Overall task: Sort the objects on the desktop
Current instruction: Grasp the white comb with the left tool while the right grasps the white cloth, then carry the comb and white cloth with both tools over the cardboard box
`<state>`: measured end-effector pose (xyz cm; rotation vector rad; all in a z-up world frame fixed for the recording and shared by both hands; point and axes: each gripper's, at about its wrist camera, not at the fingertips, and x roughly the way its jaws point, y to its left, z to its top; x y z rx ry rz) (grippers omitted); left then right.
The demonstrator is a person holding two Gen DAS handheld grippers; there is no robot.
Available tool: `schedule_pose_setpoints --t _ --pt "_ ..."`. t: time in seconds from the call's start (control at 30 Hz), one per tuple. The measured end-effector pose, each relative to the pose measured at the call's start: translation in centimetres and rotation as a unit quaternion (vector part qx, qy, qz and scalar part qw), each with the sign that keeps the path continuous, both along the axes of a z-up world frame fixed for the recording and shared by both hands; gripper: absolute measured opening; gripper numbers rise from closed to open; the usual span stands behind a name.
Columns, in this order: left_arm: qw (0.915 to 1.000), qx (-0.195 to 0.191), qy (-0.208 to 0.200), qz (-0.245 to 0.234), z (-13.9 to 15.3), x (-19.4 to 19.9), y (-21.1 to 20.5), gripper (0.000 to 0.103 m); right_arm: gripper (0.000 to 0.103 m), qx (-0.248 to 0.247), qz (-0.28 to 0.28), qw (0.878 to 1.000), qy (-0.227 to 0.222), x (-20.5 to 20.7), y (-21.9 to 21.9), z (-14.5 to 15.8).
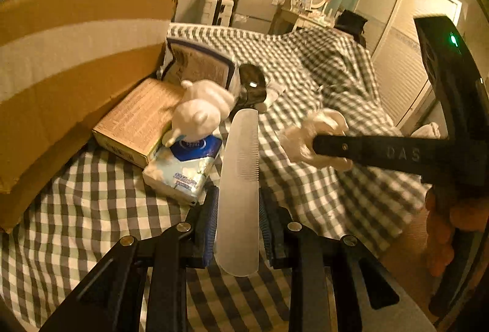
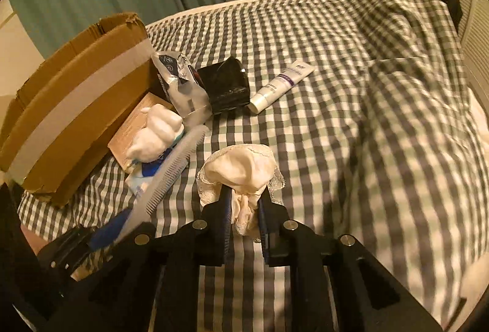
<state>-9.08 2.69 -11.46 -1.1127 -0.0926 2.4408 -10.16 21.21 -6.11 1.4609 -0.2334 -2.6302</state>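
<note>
My left gripper point(image 1: 238, 203) is shut on a pale plastic comb point(image 1: 240, 179), which sticks forward over the checked bedspread point(image 1: 91, 203). The same comb point(image 2: 171, 176) shows at lower left in the right wrist view, held by the left gripper point(image 2: 122, 228). My right gripper point(image 2: 246, 197) is shut on a cream lace-edged cloth point(image 2: 241, 170) bunched between its pads; the cloth point(image 1: 308, 133) and the right gripper point(image 1: 314, 145) appear at right in the left wrist view. A brown cardboard box point(image 1: 61, 72) stands at left.
Beside the box lie a flat kraft carton point(image 1: 137, 121), a white plush toy point(image 1: 201, 109), a blue tissue pack point(image 1: 183, 167) and a foil bag point(image 2: 180, 84). A black cup point(image 2: 224, 86) and a white tube point(image 2: 281, 84) lie further back. Rumpled bedding point(image 2: 397, 87) rises at right.
</note>
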Motion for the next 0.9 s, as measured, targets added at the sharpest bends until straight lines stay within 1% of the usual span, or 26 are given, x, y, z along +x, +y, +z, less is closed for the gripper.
schedule_pose_setpoints --t 0.07,0.17,0.3,0.43,0.53,0.7,0.83,0.9 --pt "1.0000 0.006 0.006 -0.002 0.8 0.3 -0.2 0.026 0.015 0.002 -0.002 1.000 0.005 0.7 0.1 0.7" --pt "0.9995 0.015 0.026 -0.003 2.8 1.4 -1.5 0.026 0.015 -0.005 -0.005 1.000 0.017 1.1 -0.2 2.5" --pt "0.9981 0.021 0.057 0.008 5.9 1.7 -2.9 0.026 0.015 0.000 0.015 0.999 0.044 1.4 -2.2 5.2" --pt "0.9961 0.025 0.078 0.032 9.0 1.5 -4.9 0.026 0.015 -0.009 0.048 0.996 0.071 1.0 -5.1 7.9" --pt "0.9944 0.020 0.090 0.052 10.7 1.3 -6.3 0.026 0.015 -0.018 0.076 0.993 0.087 1.0 -7.5 9.4" --pt "0.9880 0.024 0.124 0.088 14.1 0.9 -9.4 0.026 0.016 -0.017 0.118 0.985 0.123 1.0 -11.0 12.7" --pt "0.9825 0.022 0.134 0.127 16.4 -1.1 -12.9 0.026 0.016 -0.020 0.142 0.980 0.136 0.0 -13.5 14.3" --pt "0.9806 0.020 0.134 0.141 16.8 -2.1 -14.4 0.026 0.016 -0.021 0.153 0.978 0.139 -0.8 -15.0 14.5"
